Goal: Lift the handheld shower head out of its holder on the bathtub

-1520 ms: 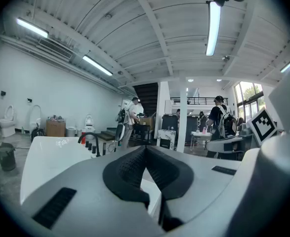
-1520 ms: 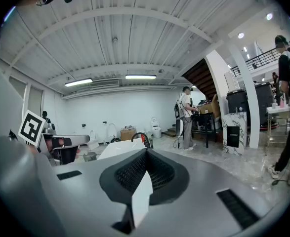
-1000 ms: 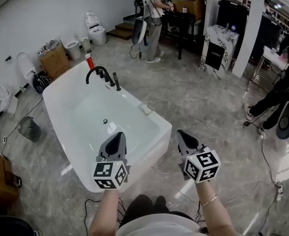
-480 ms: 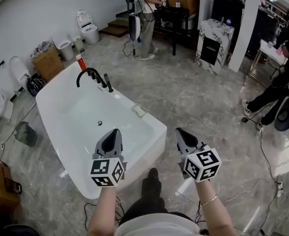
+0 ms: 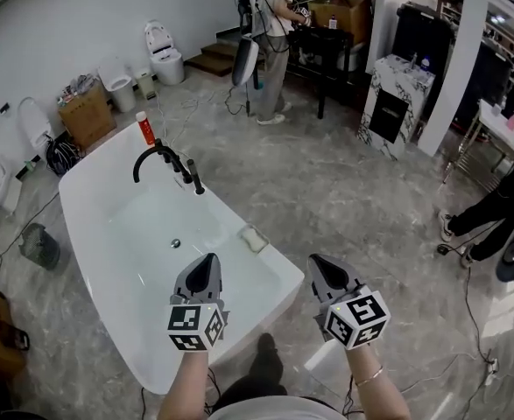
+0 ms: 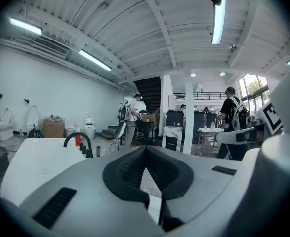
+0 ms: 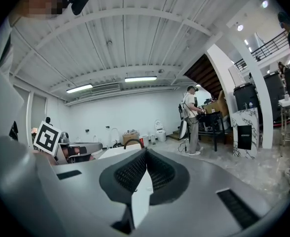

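left hand-held gripper (image 5: 207, 264) and right hand-held gripper (image 5: 319, 267) both jaws together, empty, well short of the shower head (image 5: 196, 178) upright in its holder on the bathtub (image 5: 83, 234) rim beside the faucet (image 5: 143, 157); i'd get close, open one, clamp the handle, lift straight up.

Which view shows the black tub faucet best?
Head view: the black faucet stands whole on the bathtub rim, seen from above. Left gripper view has it small, side-on, unobstructed. Right gripper view shows only its arch top, above the jaws.
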`<state>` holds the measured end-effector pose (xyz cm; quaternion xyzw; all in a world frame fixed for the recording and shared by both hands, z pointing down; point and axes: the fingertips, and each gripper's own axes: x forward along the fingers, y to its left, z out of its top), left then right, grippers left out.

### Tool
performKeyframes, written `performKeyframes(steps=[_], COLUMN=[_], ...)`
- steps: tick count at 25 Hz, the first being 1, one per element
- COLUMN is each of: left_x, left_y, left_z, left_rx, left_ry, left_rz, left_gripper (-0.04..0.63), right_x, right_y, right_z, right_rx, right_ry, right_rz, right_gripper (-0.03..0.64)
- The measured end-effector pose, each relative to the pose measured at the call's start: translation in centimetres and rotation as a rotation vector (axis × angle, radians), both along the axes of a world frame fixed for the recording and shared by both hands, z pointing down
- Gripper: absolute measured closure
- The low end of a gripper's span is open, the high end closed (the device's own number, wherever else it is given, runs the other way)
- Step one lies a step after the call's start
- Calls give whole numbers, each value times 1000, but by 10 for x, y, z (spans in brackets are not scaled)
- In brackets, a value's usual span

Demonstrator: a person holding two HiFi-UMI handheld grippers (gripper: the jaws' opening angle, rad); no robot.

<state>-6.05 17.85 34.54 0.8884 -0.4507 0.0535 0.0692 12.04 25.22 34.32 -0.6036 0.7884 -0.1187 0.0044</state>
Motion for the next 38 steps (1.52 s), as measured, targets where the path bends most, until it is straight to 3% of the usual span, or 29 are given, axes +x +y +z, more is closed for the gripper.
performKeyframes(steps=[6, 11, 18, 26, 31, 38], left_x=[22, 16, -1, -5, -13, -4], left_y=[-112, -185, -250, -317, -385, -479], left_z=[-6, 1, 17, 27, 22, 70], left_rx=[-20, -22, -15, -42, -63, -94], left_ry=[-16, -14, -15, -30, -31, -21], left_rz=[-25, -63, -119, -198, -265, -309], left_gripper=[577, 575, 577, 575, 577, 575], right_x=[16, 13, 13, 7, -8, -19], right_y=[-121, -204, -274, -361, -436, -529], right_z=[-7, 2, 22, 24, 21, 71], right_rx=[-30, -34, -31, -37, -64, -105], right_ry=[1, 8, -27, -6, 0, 6], right_rz=[-34, -64, -90, -196, -286, -370], right_gripper=[609, 609, 609, 611, 609, 609])
